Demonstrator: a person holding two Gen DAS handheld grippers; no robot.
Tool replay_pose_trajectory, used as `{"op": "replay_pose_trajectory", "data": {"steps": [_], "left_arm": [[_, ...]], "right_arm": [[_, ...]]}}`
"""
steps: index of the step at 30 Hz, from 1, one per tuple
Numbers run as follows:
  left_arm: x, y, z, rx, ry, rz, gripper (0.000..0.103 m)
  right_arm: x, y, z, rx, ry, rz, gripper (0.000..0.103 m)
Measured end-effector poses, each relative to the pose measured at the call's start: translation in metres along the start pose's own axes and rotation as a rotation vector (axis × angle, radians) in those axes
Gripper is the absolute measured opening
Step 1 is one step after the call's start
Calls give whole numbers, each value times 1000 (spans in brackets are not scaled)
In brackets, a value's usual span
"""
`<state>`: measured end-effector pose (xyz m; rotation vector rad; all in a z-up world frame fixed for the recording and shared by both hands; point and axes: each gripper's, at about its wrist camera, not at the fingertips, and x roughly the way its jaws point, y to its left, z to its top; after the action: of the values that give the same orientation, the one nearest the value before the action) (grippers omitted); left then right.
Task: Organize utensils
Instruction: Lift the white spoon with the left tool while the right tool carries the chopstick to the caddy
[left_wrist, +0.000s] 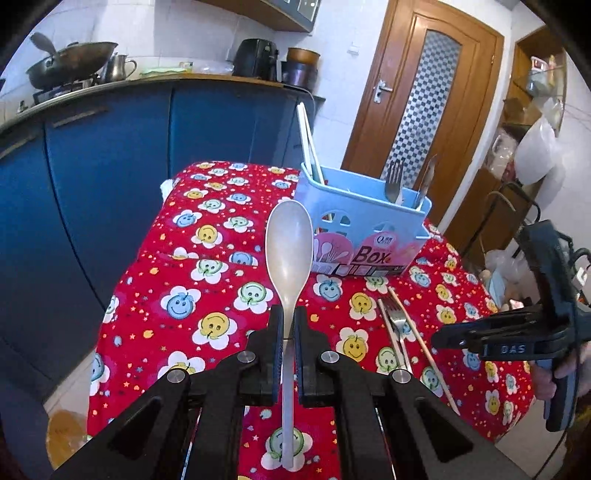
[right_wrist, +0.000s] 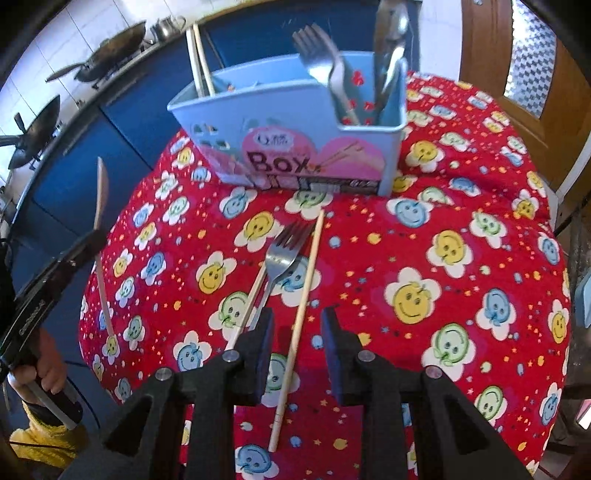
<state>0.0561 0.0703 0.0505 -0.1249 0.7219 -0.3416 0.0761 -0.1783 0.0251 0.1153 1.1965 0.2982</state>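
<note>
My left gripper (left_wrist: 289, 321) is shut on the handle of a beige plastic spoon (left_wrist: 289, 247) and holds it above the table, bowl pointing toward the blue utensil box (left_wrist: 369, 221). The spoon (right_wrist: 101, 192) and left gripper (right_wrist: 88, 240) also show at the left of the right wrist view. The box (right_wrist: 295, 122) holds chopsticks (right_wrist: 199, 62), a fork (right_wrist: 328, 62) and a metal spoon (right_wrist: 389, 48). My right gripper (right_wrist: 297, 321) is open just above a wooden chopstick (right_wrist: 301, 314) on the table. A metal fork (right_wrist: 282, 258) and a second chopstick (right_wrist: 251, 299) lie beside it.
The table wears a red smiley-flower cloth (right_wrist: 424, 240). Blue kitchen cabinets (left_wrist: 110, 155) with woks (left_wrist: 70, 62) stand behind it. A wooden door (left_wrist: 424, 99) is at the back right. The right gripper (left_wrist: 517, 332) shows at the right edge of the left wrist view.
</note>
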Motion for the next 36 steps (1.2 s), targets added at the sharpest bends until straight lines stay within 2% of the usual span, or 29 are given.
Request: {"op": "replay_pose_trajectory", "data": {"steps": [6,11,16,19,27,36], "left_arm": [[-17,-5,-2,0,-60,-28,5],[-19,-8,1,7,-73,-36,5],[-20,-5,0,-7,-82,-72,5],[-21,-6,4,3,-88,-63,5],[-18,-15,10,5,-121,-43,5],[-3,-26,16,-1,-112,-61,5]], "right_arm": [[13,7,10,-35,85,-53,25],[29,9,16,-47,155,-70,20],[34,14,19,-71,155,-91,15],[36,15,21,-72,151,-84,12],[31,-1,10,8,10,5,7],[-10,-26,-20,87,-162,149,6]]}}
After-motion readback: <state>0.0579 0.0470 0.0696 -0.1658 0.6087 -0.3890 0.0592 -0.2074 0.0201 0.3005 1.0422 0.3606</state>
